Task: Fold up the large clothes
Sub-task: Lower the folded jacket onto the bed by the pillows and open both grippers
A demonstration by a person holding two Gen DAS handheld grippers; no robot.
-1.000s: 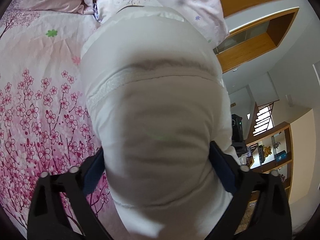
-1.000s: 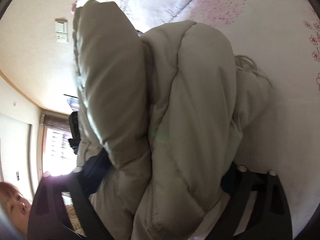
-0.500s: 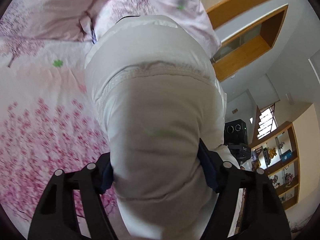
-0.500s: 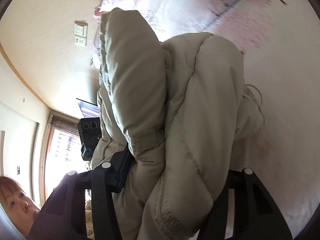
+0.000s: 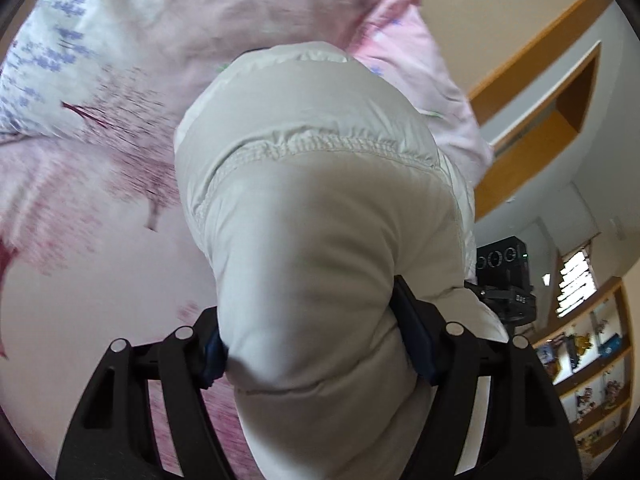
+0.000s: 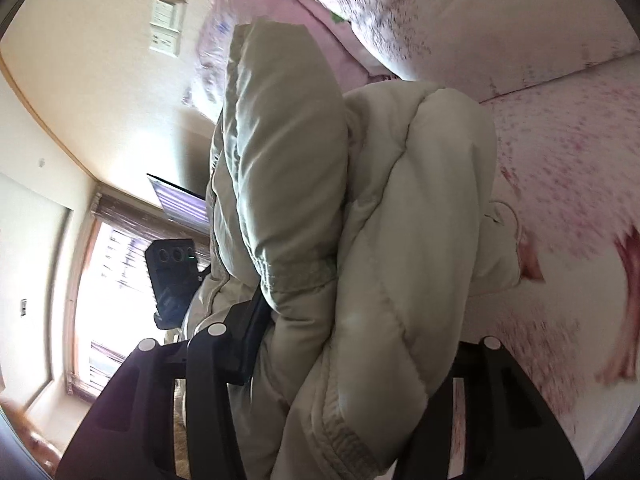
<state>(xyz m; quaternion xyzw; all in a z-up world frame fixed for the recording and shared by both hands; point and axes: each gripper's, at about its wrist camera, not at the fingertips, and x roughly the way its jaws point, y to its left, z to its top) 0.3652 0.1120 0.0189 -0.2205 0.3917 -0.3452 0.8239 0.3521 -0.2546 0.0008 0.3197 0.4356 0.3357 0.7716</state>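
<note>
A puffy off-white padded jacket (image 5: 312,208) fills the middle of the left wrist view. My left gripper (image 5: 316,340) is shut on a thick fold of it, held above the bed. In the right wrist view the same jacket (image 6: 380,220) bunches in quilted rolls with a ribbed cuff showing. My right gripper (image 6: 352,328) is shut on that bunch. Both sets of fingertips are mostly buried in fabric.
A pink cherry-blossom bed sheet (image 5: 80,248) lies under the jacket, with pillows (image 5: 208,16) at the head. A black camera on a stand (image 5: 504,268) stands beside the bed. Shelves (image 5: 592,368) and a window (image 6: 116,264) line the room's walls.
Both grippers have carried the jacket toward the pillows and the head of the bed. Both jaws have closed tighter on the fabric. The sheet is motion-blurred now.
</note>
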